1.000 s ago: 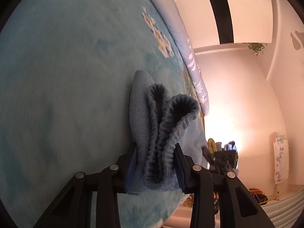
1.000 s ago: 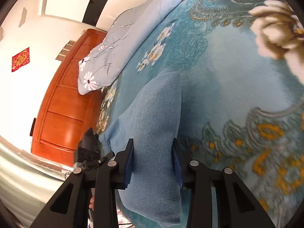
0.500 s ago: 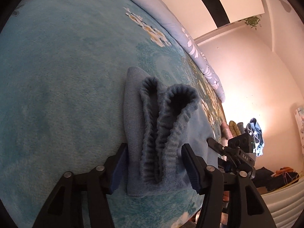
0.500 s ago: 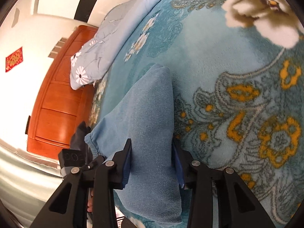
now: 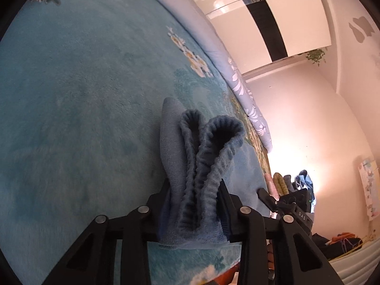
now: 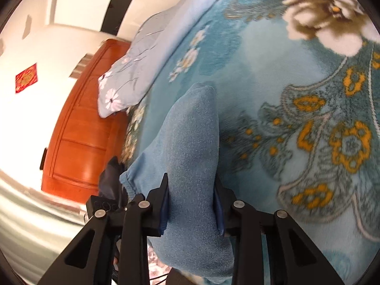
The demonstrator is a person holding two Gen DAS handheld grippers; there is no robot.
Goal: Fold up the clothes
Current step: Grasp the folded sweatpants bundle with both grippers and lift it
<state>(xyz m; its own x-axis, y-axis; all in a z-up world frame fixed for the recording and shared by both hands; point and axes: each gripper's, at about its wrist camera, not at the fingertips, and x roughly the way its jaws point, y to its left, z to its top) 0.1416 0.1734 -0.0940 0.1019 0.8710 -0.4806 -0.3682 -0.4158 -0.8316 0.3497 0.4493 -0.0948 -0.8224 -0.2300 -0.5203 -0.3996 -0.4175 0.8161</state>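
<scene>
1. Since half a second ago the left gripper (image 5: 198,207) has narrowed again around the ribbed waistband (image 5: 206,166) of the blue garment (image 6: 190,147). Its jaws are closing, and the pads already press on the bunched layers from both sides.
2. Jaws of the right gripper (image 6: 191,204) are closing too, and they are clamped on a smooth fold of the same garment, which lies on the teal floral blanket (image 6: 320,118) of the bed, near the pale blue quilt (image 6: 152,47).
3. To do this step well (I judge it to be gathering two ends for a fold), both grippers should catch all layers, not only the top one. They should then lift together and keep the cloth lightly tight, so that the edge falls straight.
4. How many layers sit inside each grip is hidden by the cloth itself.
5. The garment's lower end is cut off at the bottom of the right view, so its full shape stays unclear.
6. Dark objects beside the bed are too blurred to name.
</scene>
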